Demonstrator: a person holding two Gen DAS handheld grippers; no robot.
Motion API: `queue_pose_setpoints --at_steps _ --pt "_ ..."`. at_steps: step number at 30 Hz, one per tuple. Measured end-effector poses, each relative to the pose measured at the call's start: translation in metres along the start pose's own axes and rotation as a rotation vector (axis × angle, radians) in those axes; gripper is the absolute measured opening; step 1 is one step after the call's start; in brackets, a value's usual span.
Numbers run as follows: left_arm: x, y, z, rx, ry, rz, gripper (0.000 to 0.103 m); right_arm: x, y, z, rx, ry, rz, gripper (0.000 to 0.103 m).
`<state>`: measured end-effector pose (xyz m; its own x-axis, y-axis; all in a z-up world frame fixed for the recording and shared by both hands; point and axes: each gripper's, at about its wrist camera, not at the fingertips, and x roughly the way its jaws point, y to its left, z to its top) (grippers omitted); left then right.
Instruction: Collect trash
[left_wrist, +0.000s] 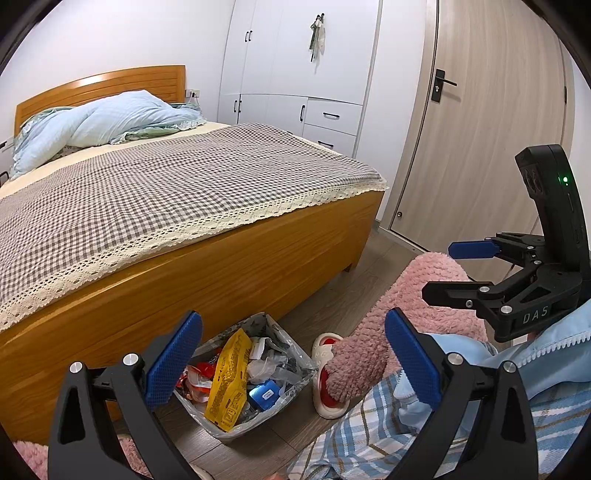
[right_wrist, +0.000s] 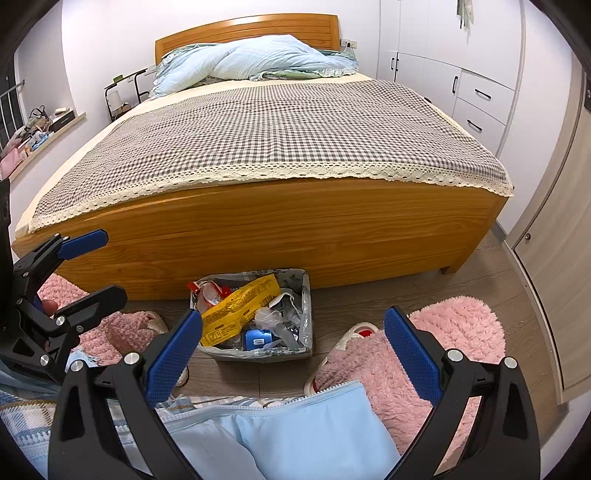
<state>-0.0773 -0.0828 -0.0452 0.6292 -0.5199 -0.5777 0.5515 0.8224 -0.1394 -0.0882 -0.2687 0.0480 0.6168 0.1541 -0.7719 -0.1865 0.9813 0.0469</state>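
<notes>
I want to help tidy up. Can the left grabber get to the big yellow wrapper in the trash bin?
Probably yes. The left gripper is open and empty, and the yellow wrapper lies on top of the bin with nothing covering it. It would just need to go down.

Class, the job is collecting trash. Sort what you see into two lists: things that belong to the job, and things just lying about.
Belongs to the job:
- lined trash bin
- yellow wrapper in it
- blue packet in it
- left tool, open
- right tool, open

Just lying about:
- bed
- blue quilt
- slipper
- wardrobe
</notes>
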Motion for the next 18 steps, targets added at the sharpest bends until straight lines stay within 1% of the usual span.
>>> queue_pose_setpoints --at_steps 18 --pt "-0.0003 0.0021 0.0003 -0.003 -0.001 0.003 0.096 -0.0007 -0.0016 0.0006 0.001 -0.002 -0.002 0.095"
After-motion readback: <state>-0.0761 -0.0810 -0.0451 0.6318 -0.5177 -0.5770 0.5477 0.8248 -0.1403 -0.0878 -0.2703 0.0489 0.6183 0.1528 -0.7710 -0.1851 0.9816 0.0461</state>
